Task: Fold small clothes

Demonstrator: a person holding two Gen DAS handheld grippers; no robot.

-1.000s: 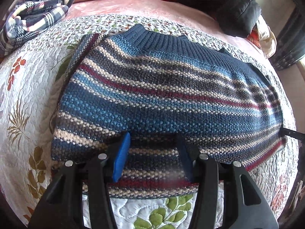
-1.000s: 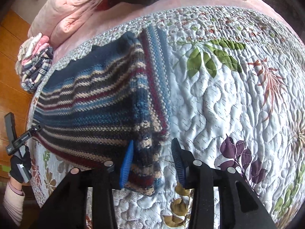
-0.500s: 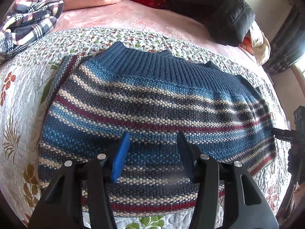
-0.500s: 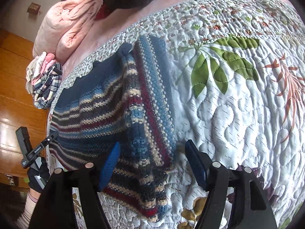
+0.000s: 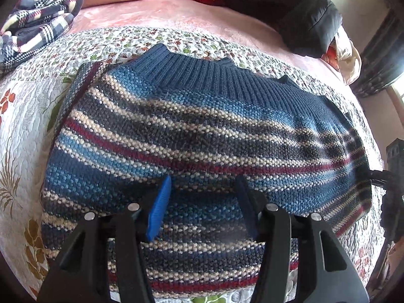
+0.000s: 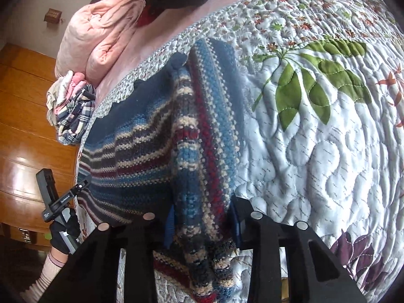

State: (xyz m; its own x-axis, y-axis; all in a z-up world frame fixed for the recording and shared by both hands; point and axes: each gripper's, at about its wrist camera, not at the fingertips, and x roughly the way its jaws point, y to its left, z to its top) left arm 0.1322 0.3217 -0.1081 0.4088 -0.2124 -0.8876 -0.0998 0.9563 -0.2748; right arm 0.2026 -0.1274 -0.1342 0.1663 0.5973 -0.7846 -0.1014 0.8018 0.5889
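A bed (image 5: 156,15) with a pink sheet carries a white quilt (image 6: 315,151) with printed leaves and flowers, and on this quilt lies a striped knitted sweater (image 5: 197,131) in blue, cream and dark red, with its ribbed collar on the far side. Far on the bed are a pink blanket (image 6: 101,35), a black jacket (image 5: 298,12) and a plaid cloth (image 5: 38,27). The left gripper (image 5: 202,207) hangs over the near part of the sweater with its fingers wide apart and holding nothing. The right gripper (image 6: 202,224) has its fingers on both sides of a raised fold at the sweater's right edge, and the knit fills the gap between them.
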